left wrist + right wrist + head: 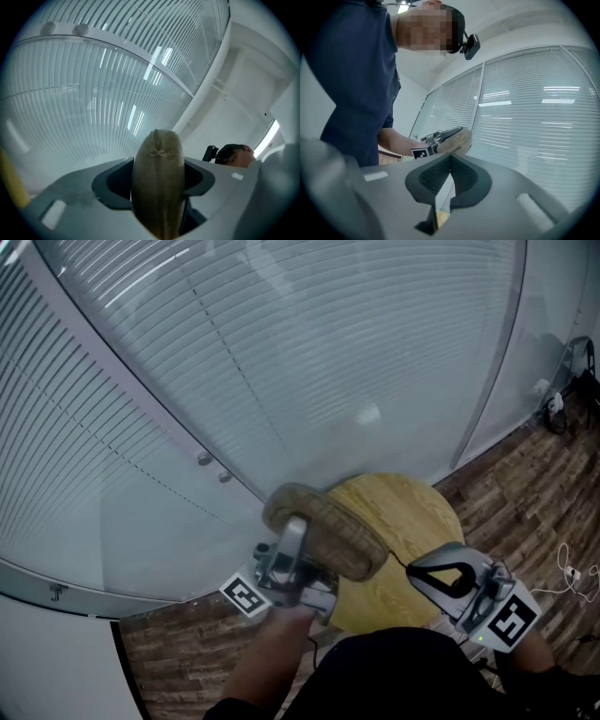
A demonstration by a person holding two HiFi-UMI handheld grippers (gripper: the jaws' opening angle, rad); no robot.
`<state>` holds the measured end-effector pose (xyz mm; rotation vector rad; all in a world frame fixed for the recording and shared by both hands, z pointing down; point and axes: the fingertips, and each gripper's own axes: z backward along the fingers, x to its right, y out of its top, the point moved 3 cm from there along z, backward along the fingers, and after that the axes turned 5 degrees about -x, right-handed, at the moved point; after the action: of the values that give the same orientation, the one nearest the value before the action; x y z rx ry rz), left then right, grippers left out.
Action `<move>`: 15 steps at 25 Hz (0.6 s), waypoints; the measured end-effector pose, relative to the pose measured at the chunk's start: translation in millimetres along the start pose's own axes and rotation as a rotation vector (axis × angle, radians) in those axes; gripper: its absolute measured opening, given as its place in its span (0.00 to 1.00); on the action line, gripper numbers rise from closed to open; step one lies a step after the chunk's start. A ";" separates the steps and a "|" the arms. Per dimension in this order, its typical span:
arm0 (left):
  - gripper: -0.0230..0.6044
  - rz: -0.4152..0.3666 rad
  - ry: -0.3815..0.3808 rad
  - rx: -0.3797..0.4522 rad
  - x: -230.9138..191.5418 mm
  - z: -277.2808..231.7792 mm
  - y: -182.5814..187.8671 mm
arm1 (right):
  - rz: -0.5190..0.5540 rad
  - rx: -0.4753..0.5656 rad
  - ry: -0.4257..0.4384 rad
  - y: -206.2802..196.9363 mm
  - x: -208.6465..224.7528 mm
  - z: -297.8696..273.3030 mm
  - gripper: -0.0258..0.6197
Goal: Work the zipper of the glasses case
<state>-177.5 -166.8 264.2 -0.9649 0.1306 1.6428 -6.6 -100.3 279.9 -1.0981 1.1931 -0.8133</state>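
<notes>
Grey left claw [294, 527], grey right claw [450, 157], marker cubes [246, 596], navy short-sleeved shirt [356, 70]

The tan oval glasses case [323, 531] looked like coarse matt cloth, the round pale table [412, 549] like smooth grained wood, the brown plank floor [525, 474] like dull wood, and the grey right gripper [450, 159] like matt plastic with ribbed dark pads [433, 176].

A tall glass partition backed by white horizontal blinds [281, 352] fills most of the head view, with two small round metal fittings [204, 458] on it. Below lies a dark brown wood-plank floor [525, 484] and a round pale-yellow wooden table [412, 521] on it. A thin white cable [567, 568] trails at the right. Overhead is a white ceiling [253, 75] with a bright strip light [268, 136].
</notes>
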 end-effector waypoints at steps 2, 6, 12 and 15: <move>0.51 0.014 0.028 0.028 -4.2 -2.4 1.4 | 0.010 -0.019 -0.005 -3.4 -4.6 -2.6 0.06; 0.50 0.023 0.059 0.067 -7.2 -5.0 2.5 | 0.046 -0.070 0.000 -11.8 -16.5 -5.2 0.06; 0.50 0.032 0.067 0.105 -6.1 -7.7 6.0 | 0.130 -0.134 0.016 -16.8 -32.1 -10.1 0.06; 0.50 0.043 0.080 0.124 -8.8 -9.0 6.5 | 0.235 -0.169 0.056 -17.7 -42.6 -16.7 0.06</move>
<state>-178.5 -180.7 261.4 -0.9385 0.3055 1.6160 -30.9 -69.6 309.5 -1.0513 1.4285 -0.5735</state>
